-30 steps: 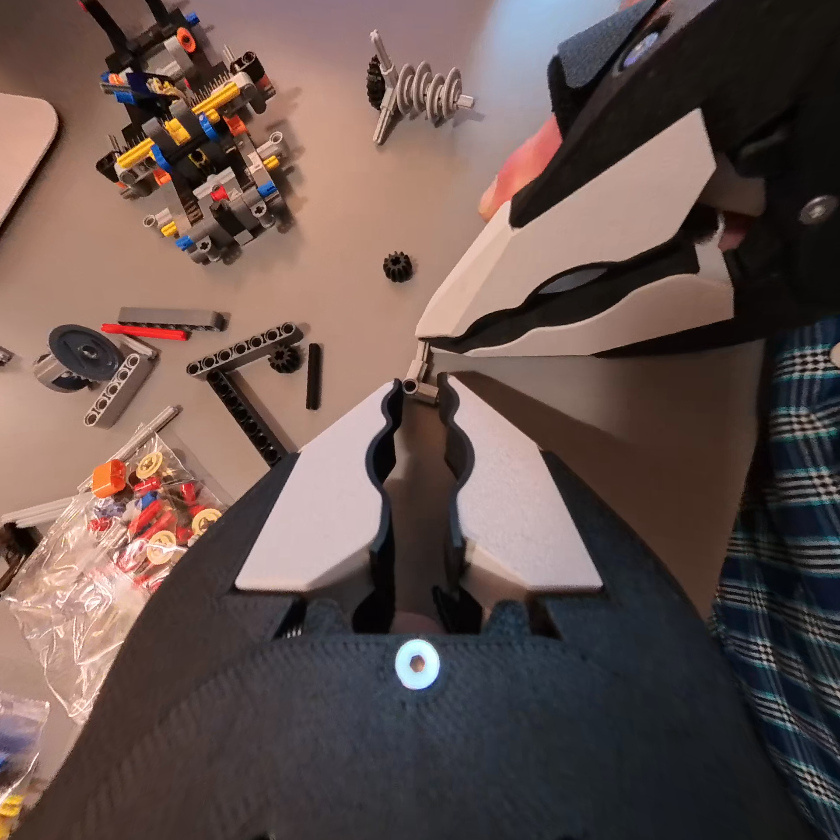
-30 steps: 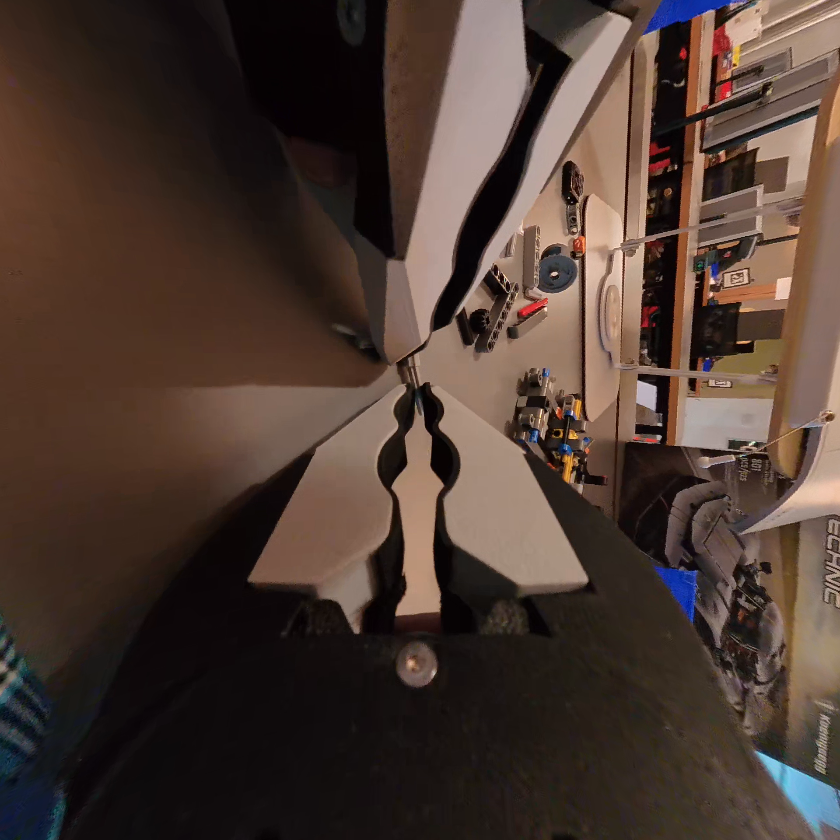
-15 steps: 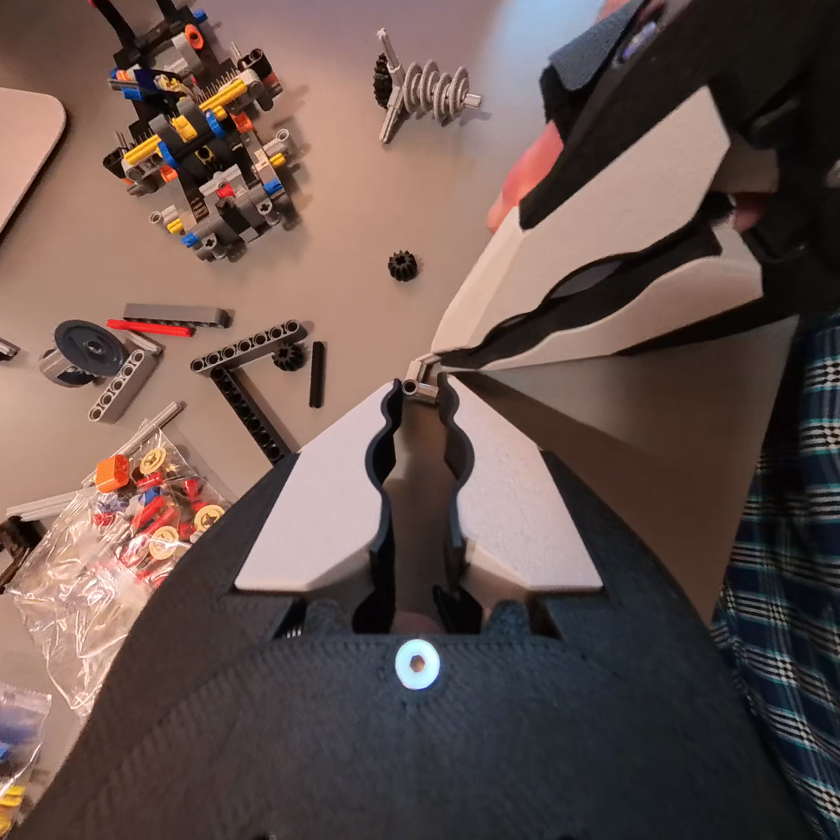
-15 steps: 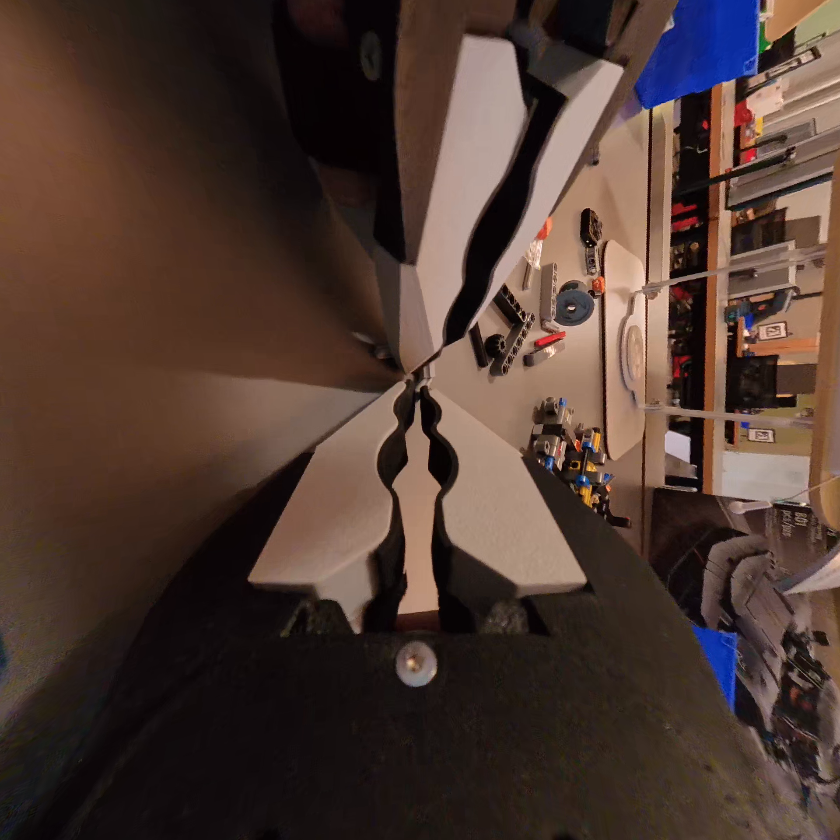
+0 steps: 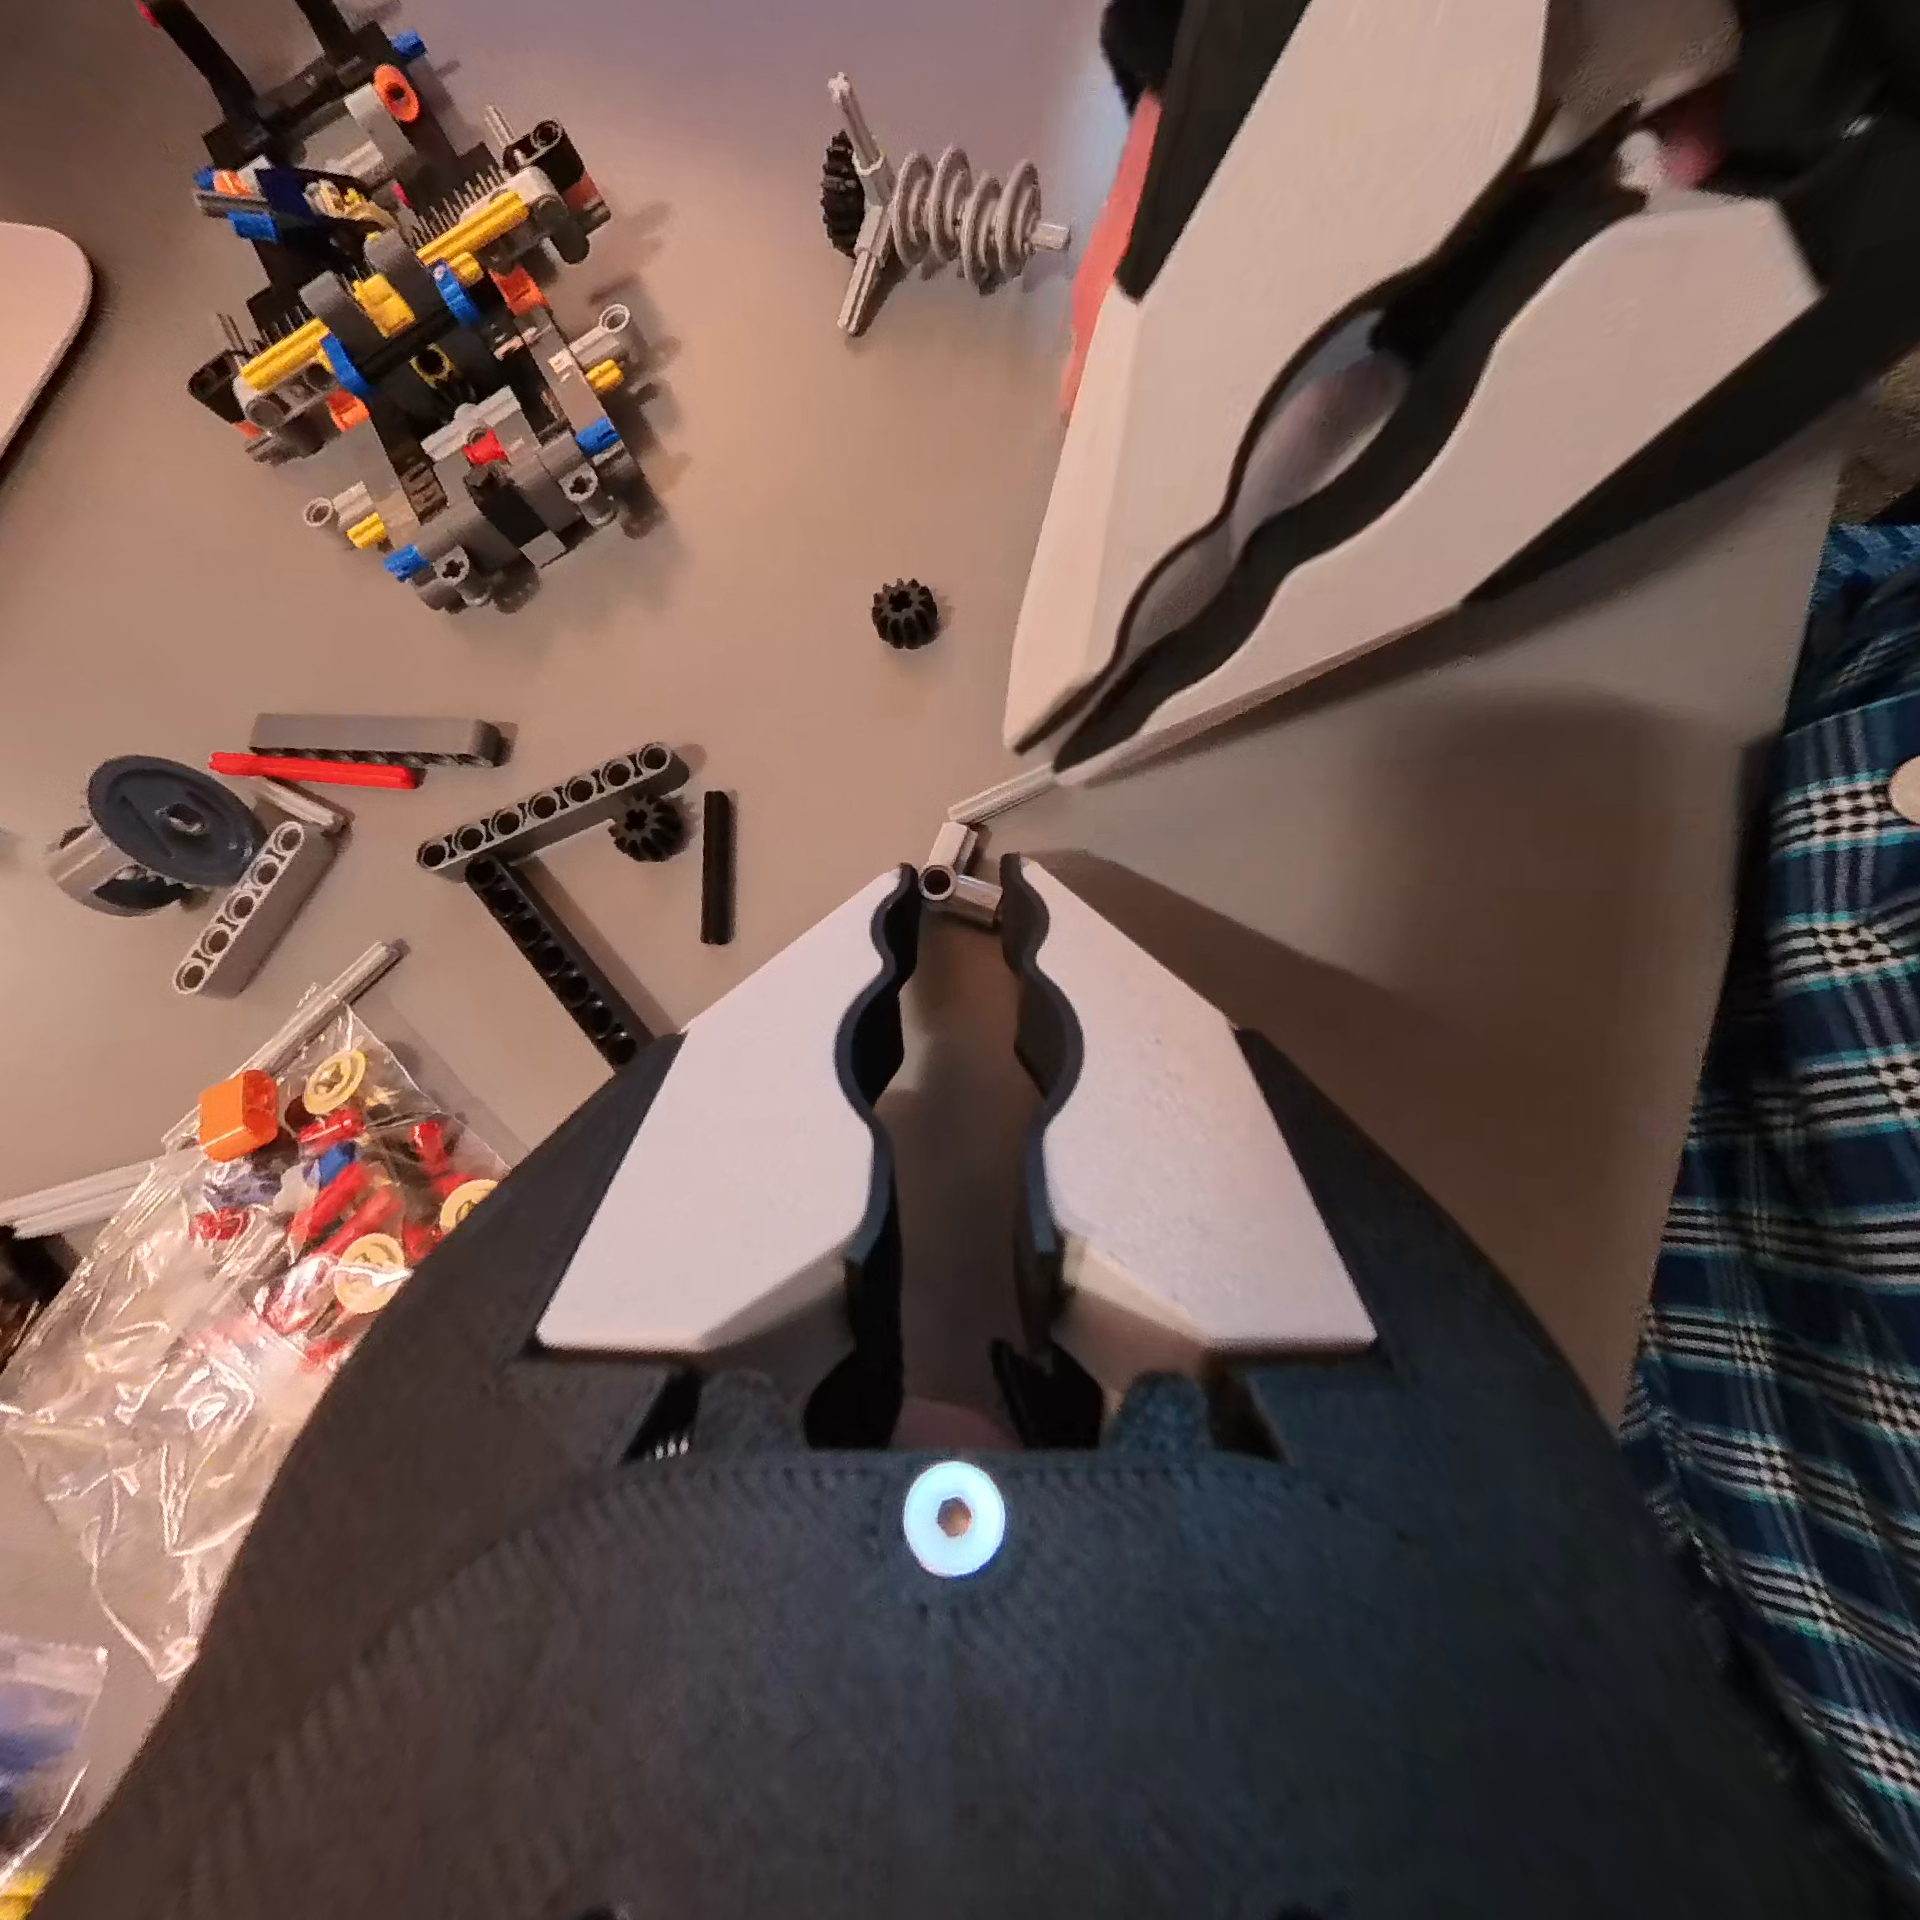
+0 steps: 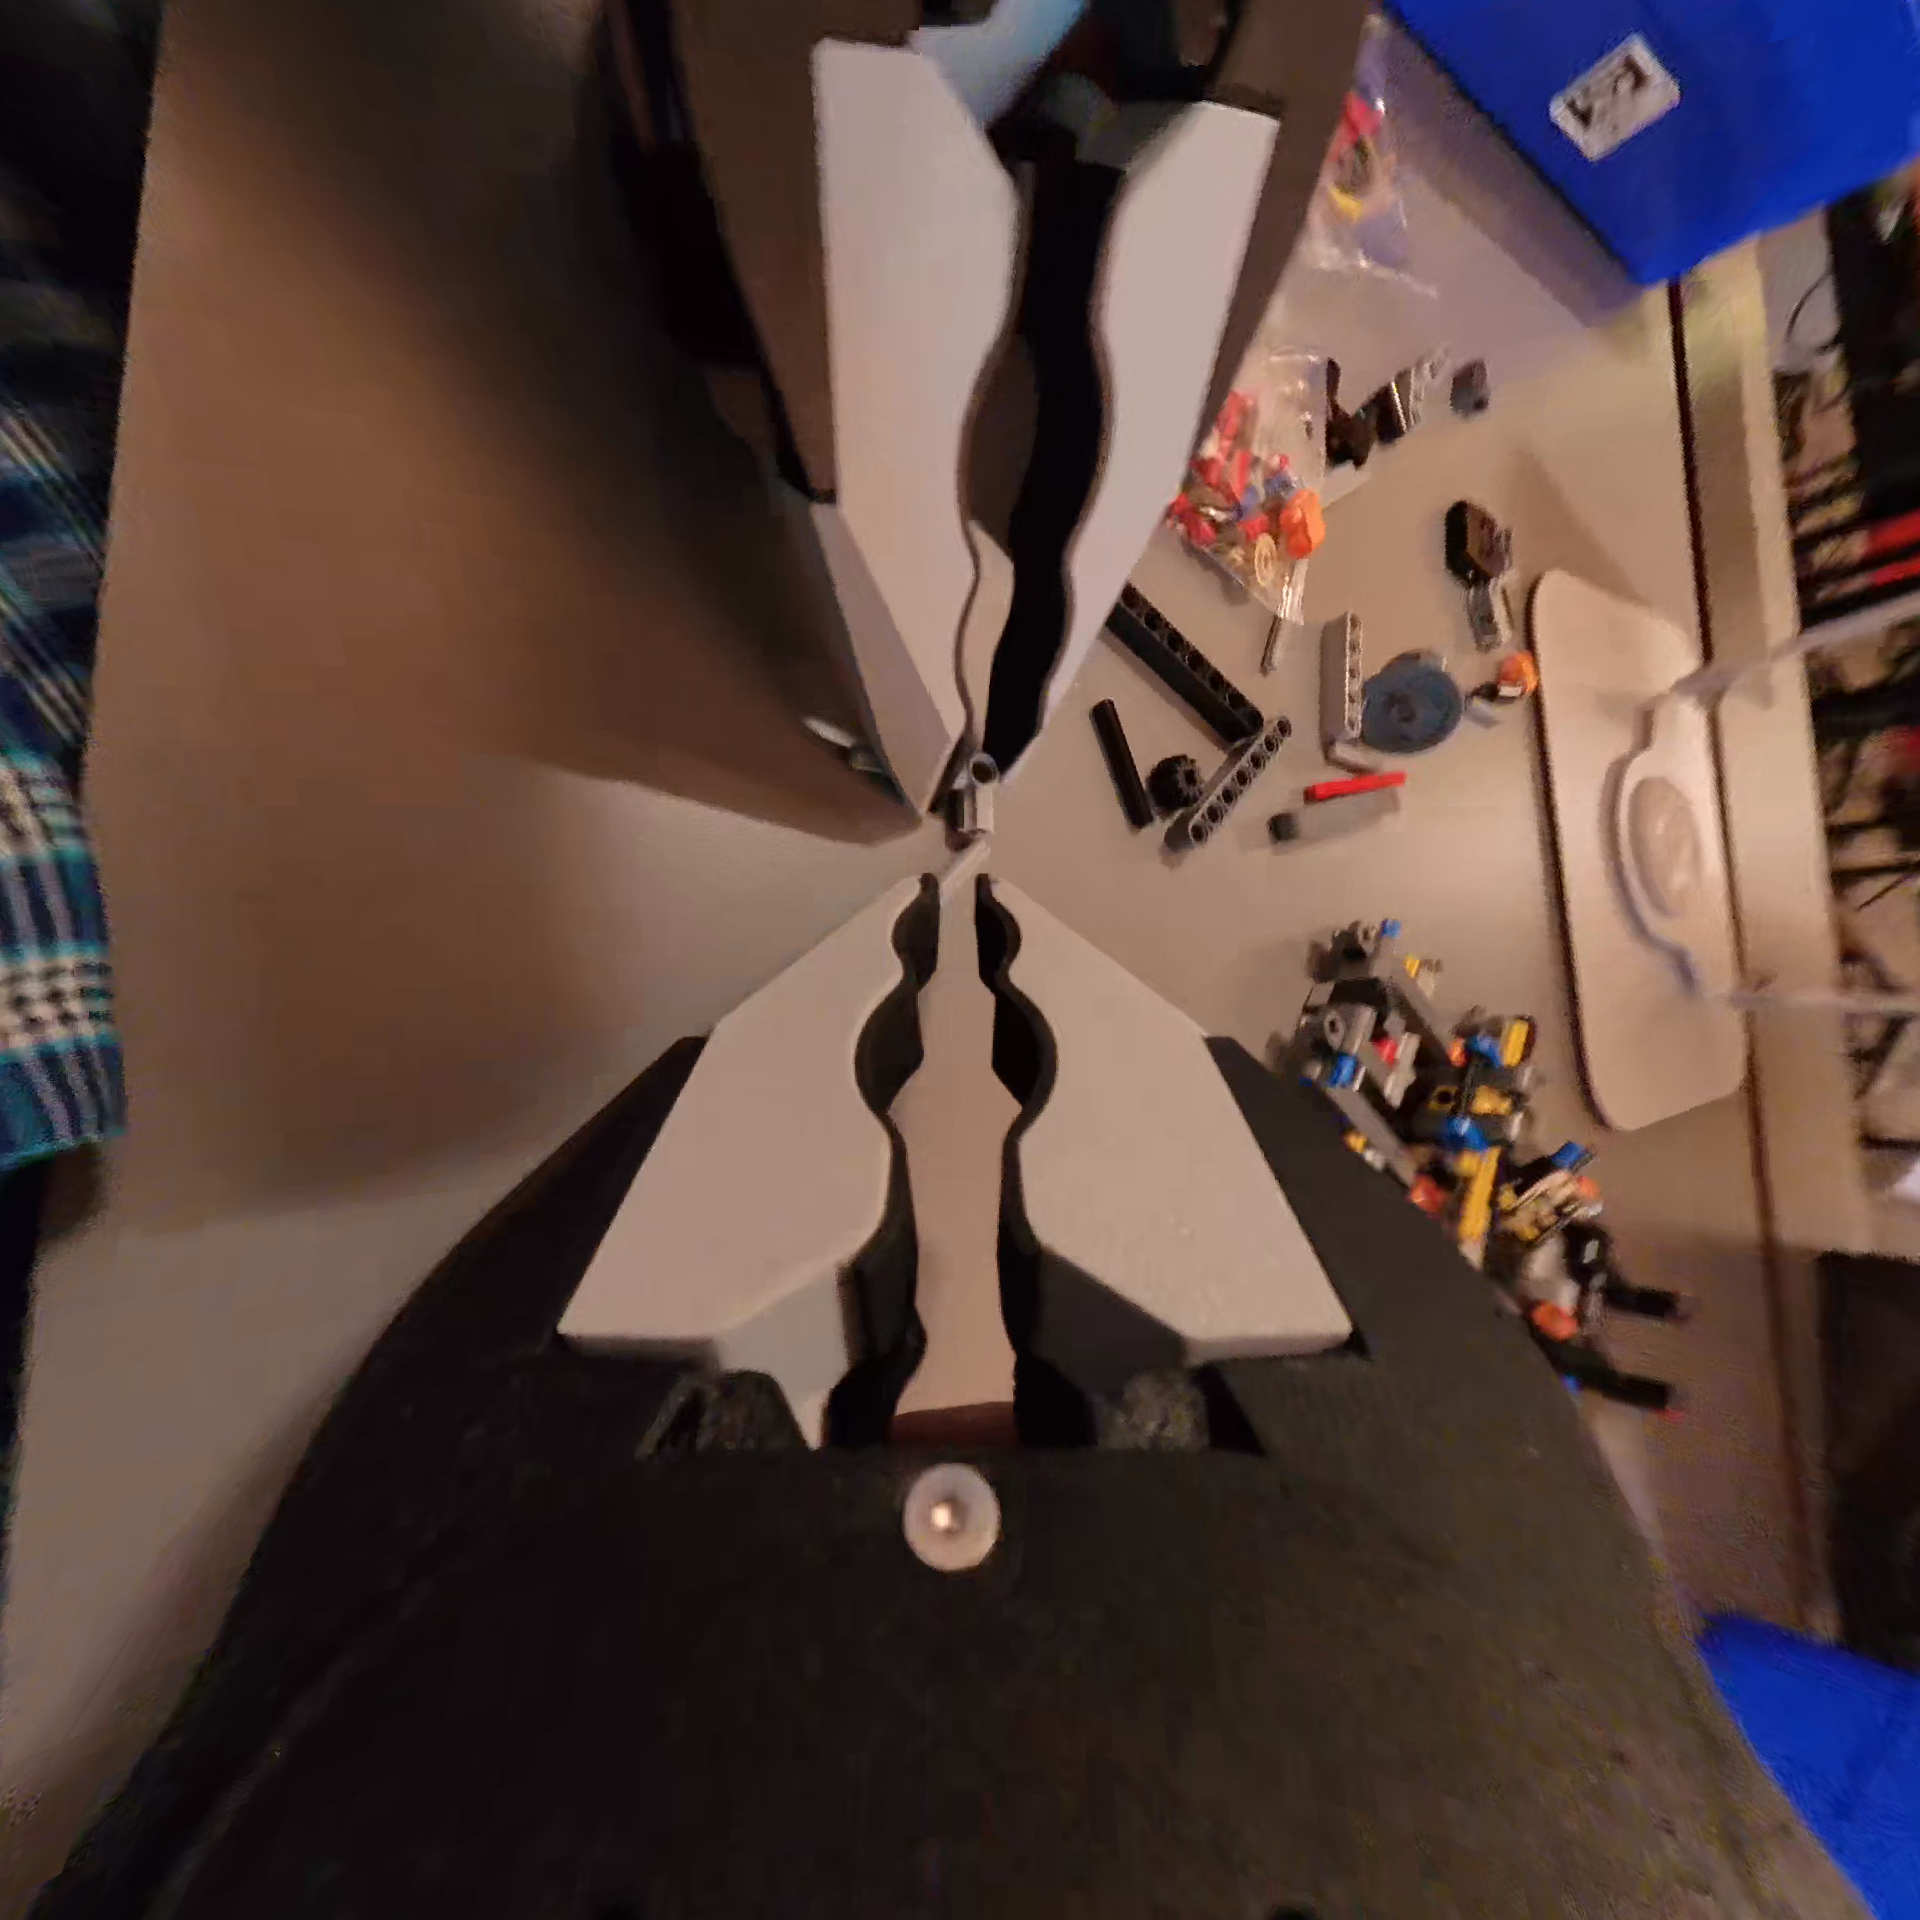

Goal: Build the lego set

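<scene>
Two grippers meet tip to tip above the grey table, close to its near edge, where your plaid sleeve borders the right side. Your left gripper is clamped on a small grey connector, pinched at the very fingertips with one open socket facing out. Your right gripper is closed on a thin grey axle; in the left wrist view the axle's free end sits just beside the connector, and you cannot tell whether the two touch. Room around the tips: bare tabletop lies directly beneath and toward the near edge. Left of your left gripper sit a black pin, an L of black and grey beams with a black gear tucked in its corner, a blue pulley wheel, and a clear bag of small parts hard against the gripper body. A loose black gear lies alone in the open middle. Farther off stand the partly built model and a grey worm-gear assembly, well apart from each other. A pale tray runs along the far table edge.
</scene>
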`<state>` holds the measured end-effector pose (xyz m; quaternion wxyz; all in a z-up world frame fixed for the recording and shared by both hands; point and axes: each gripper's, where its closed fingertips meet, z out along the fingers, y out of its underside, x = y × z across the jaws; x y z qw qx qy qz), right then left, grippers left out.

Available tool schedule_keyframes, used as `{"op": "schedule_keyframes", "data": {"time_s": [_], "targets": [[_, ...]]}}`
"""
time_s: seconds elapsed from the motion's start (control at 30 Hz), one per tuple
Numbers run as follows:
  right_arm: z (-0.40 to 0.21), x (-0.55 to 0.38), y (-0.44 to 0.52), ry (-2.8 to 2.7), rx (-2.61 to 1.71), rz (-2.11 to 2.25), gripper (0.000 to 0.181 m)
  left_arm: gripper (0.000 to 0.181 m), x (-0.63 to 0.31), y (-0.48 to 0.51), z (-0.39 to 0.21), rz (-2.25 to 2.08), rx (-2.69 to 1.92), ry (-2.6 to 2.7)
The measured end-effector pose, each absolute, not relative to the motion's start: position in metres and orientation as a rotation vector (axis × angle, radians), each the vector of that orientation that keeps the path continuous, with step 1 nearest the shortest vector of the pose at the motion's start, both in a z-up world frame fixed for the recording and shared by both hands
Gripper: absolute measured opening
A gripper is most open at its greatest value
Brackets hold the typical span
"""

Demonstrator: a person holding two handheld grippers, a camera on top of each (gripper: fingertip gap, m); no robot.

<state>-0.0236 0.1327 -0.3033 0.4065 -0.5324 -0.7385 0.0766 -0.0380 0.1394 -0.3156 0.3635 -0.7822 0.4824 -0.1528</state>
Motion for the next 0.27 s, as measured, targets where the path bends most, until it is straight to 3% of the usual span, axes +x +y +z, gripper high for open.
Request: {"op": "schedule_keyframes", "data": {"time_s": [0.03, 0.27], "targets": [[-0.301, -0.024, 0.13, -1.828, -1.394, 0.243, 0.006, 0.014, -0.038, 0.139, -0.316, -0.398, -2.015, 1.241], [-0.313, -0.026, 0.135, -1.592, -1.775, 0.479, 0.013, 0.014, -0.038, 0.139, -0.315, -0.403, -2.013, 1.248]]}}
